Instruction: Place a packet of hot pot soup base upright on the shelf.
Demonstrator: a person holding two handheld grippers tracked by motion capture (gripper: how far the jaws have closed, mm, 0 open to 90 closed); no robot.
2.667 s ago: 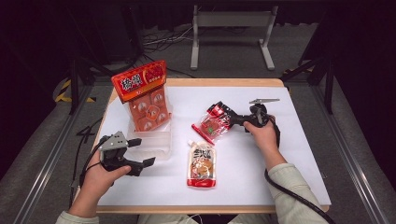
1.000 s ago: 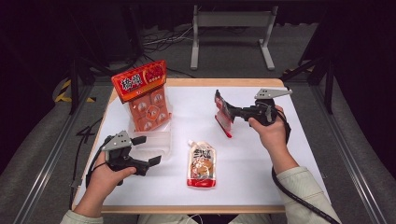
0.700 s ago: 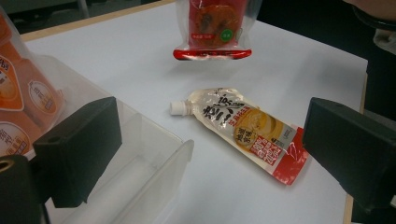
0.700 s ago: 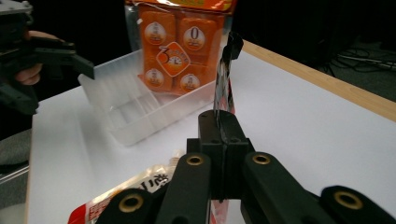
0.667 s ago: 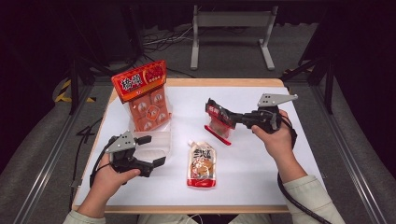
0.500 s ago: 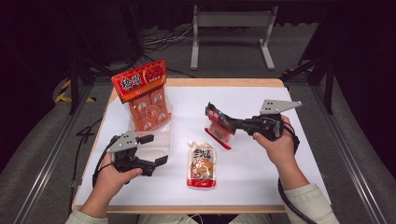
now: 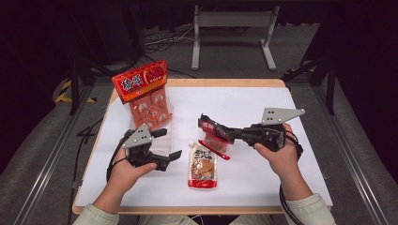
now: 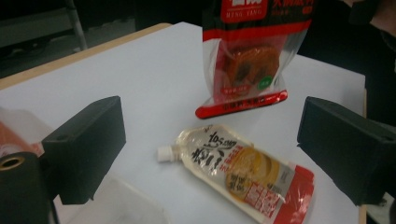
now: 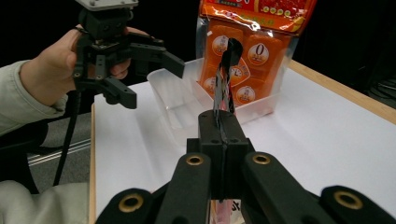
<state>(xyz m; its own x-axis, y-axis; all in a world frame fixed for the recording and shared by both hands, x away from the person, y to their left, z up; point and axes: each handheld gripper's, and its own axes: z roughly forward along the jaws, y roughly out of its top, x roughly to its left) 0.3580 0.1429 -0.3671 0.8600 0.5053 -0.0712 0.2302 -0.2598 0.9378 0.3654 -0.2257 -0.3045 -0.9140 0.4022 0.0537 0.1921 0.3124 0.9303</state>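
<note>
**Ana:** High view first: the right gripper (image 7: 224,133) is pinching the red snack pouch (image 7: 213,137) by its top edge, jaws clamped tight on it, and the pouch is hanging just right of the clear plastic bin (image 7: 165,123).

**Ben:** And the left gripper (image 7: 170,144) is hovering in front of that bin with its jaws spread and nothing between them.

**Ana:** She is probably carrying the pouch to the bin, so keeping it upright beside the orange cup pack (image 7: 146,96) already standing inside should help.

**Ben:** The spouted sauce pouch (image 7: 203,165) is lying flat, nearer the person than the bin; the hanging hem should be passing clear of it.
</note>
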